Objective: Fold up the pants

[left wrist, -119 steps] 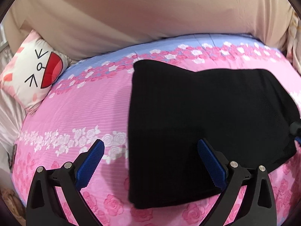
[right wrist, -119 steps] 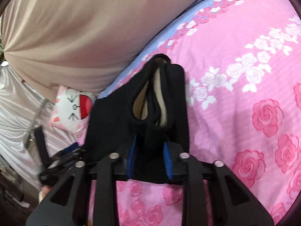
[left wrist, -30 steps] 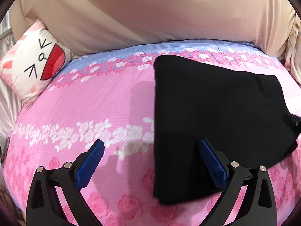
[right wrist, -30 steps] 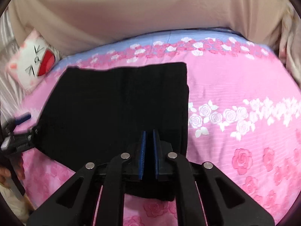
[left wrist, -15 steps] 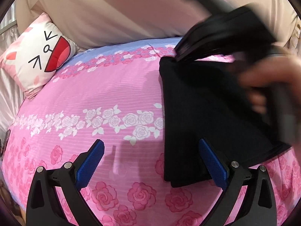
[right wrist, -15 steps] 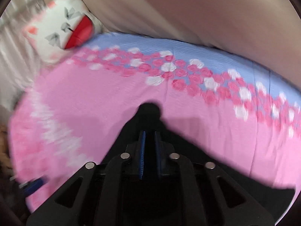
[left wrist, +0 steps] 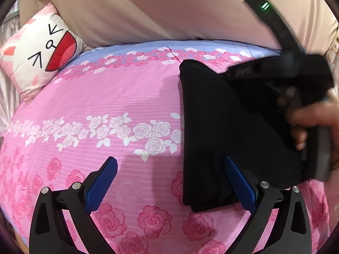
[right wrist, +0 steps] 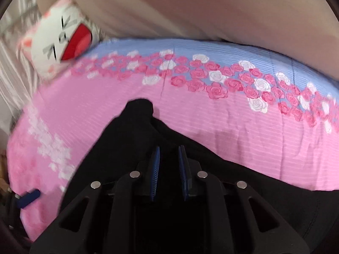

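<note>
The black pants (left wrist: 222, 127) lie folded on the pink rose bedspread (left wrist: 106, 105), at the right of the left wrist view. My left gripper (left wrist: 169, 182) is open and empty, low over the bedspread; its right finger sits at the pants' near left corner. My right gripper (right wrist: 168, 169) is over the pants (right wrist: 131, 135), its blue pads a small gap apart with black fabric between them. The right gripper's body and the hand that holds it also show in the left wrist view (left wrist: 292, 80), over the right part of the pants.
A white and pink cat-face pillow (left wrist: 40, 53) leans at the bed's far left corner; it also shows in the right wrist view (right wrist: 61, 42). A beige curtain (left wrist: 169, 8) hangs behind the bed. A blue band (left wrist: 190, 46) runs along the bedspread's far edge.
My right gripper carried the pants' right side over to the left, folding them narrower, and its pads have parted slightly. My left gripper stayed open and drifted a little left.
</note>
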